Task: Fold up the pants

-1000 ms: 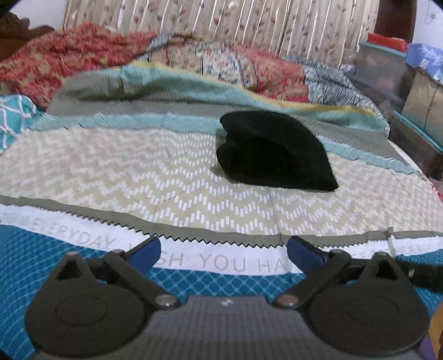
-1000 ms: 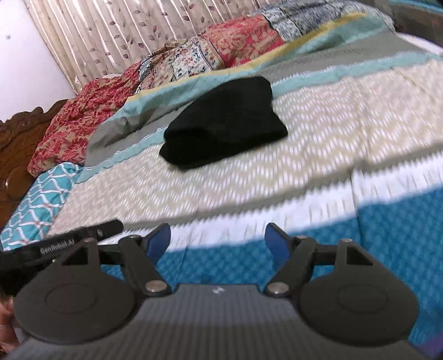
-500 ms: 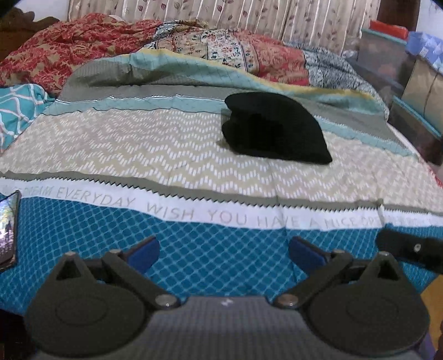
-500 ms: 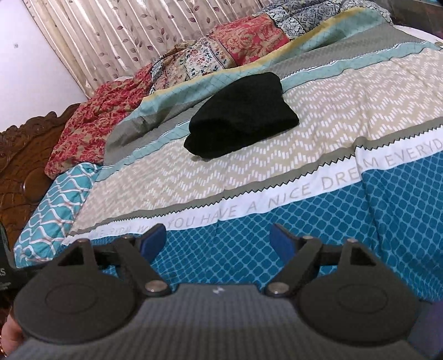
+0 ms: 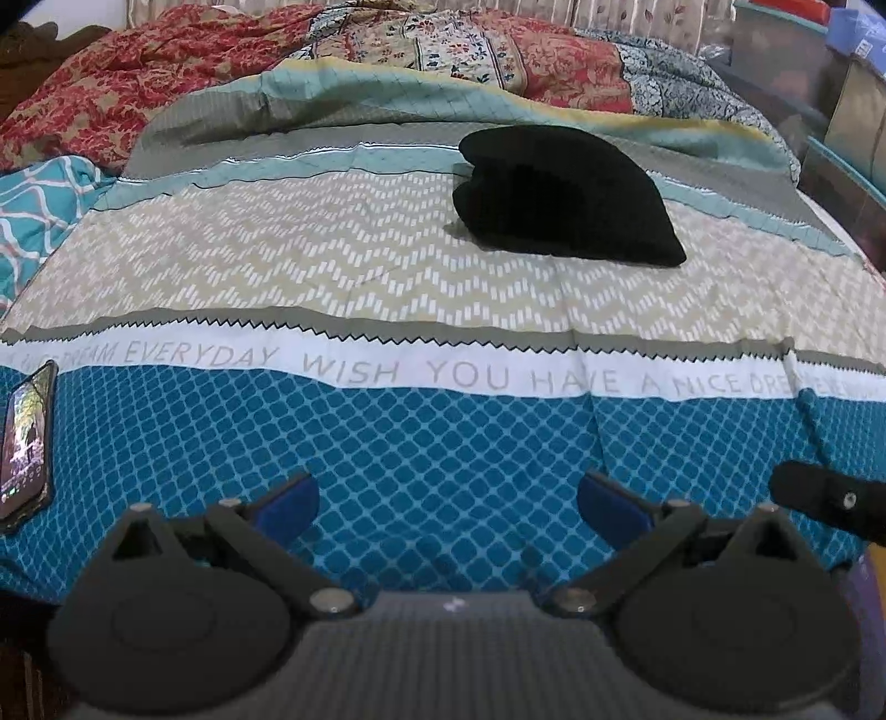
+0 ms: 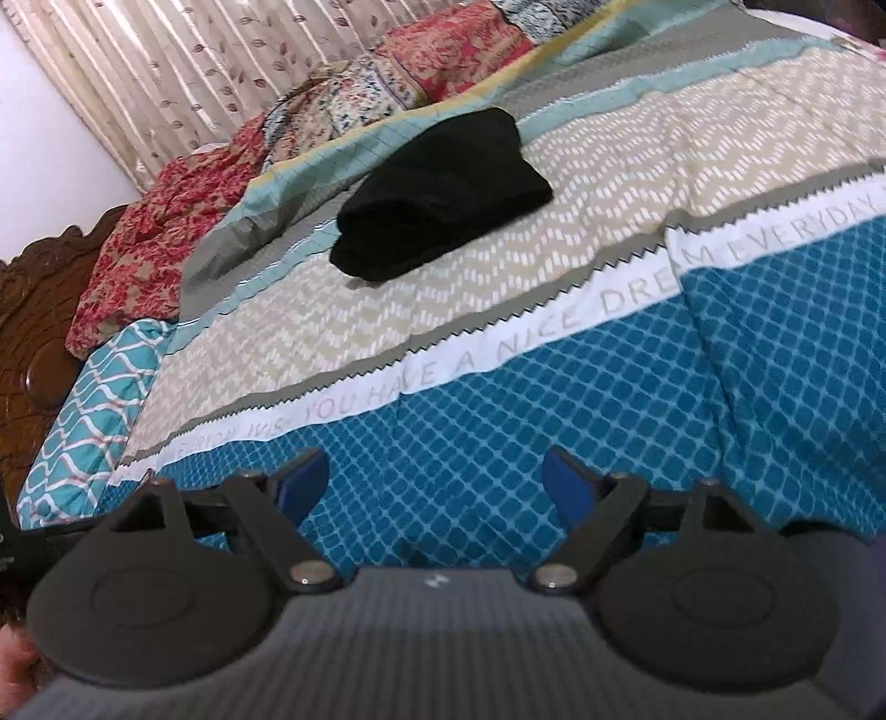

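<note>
The black pants (image 5: 565, 194) lie folded into a compact bundle on the beige zigzag band of the bedspread, far from both grippers. The right wrist view has the same black pants (image 6: 443, 191) up the bed, left of centre. My left gripper (image 5: 448, 507) hangs open over the blue diamond-patterned band near the bed's front edge, with nothing between its blue pads. My right gripper (image 6: 434, 482) is also open and empty over the blue band. A black part of the right tool (image 5: 830, 501) shows at the right edge of the left wrist view.
A phone (image 5: 25, 440) with a lit screen lies on the blue band at the left. Rumpled red and floral quilts (image 5: 387, 50) pile up at the far side. A carved wooden headboard (image 6: 33, 310) stands at the left; storage boxes (image 5: 847, 105) stand at the right.
Both grippers have drawn back from the pants toward the front of the bed. More of the blue band and the phone have come into view. The pants have not moved.
</note>
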`<state>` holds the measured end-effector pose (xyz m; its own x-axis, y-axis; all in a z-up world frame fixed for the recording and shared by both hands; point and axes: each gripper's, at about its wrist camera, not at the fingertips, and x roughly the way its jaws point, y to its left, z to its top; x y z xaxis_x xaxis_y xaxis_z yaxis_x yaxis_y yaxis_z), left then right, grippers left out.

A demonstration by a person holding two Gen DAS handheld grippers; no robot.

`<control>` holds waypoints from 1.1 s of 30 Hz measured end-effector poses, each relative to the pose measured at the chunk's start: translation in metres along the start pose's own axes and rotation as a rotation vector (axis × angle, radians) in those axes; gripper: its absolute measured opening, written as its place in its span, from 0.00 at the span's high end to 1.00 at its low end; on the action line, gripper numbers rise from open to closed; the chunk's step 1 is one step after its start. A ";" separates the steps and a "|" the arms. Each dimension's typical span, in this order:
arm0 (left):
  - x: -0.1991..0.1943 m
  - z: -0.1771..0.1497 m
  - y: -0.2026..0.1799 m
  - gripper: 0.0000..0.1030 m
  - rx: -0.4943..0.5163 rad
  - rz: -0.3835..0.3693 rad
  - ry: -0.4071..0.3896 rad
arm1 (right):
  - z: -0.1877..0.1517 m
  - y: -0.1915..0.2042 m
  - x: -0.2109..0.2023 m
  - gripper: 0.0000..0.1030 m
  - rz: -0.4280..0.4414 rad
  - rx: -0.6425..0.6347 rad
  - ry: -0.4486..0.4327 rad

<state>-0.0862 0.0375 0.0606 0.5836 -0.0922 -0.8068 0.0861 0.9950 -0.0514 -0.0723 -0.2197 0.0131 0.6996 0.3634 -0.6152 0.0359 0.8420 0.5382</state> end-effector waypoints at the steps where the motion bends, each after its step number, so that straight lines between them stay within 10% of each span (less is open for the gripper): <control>1: 0.000 0.000 -0.001 0.00 0.003 0.003 0.004 | 0.000 -0.001 0.000 0.16 -0.002 0.007 0.001; 33: 0.006 -0.006 -0.006 0.00 0.025 0.089 0.020 | -0.003 0.006 0.004 0.14 -0.104 -0.024 -0.024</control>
<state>-0.0882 0.0312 0.0520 0.5735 -0.0025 -0.8192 0.0548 0.9979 0.0353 -0.0717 -0.2119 0.0126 0.7098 0.2637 -0.6532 0.0928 0.8842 0.4578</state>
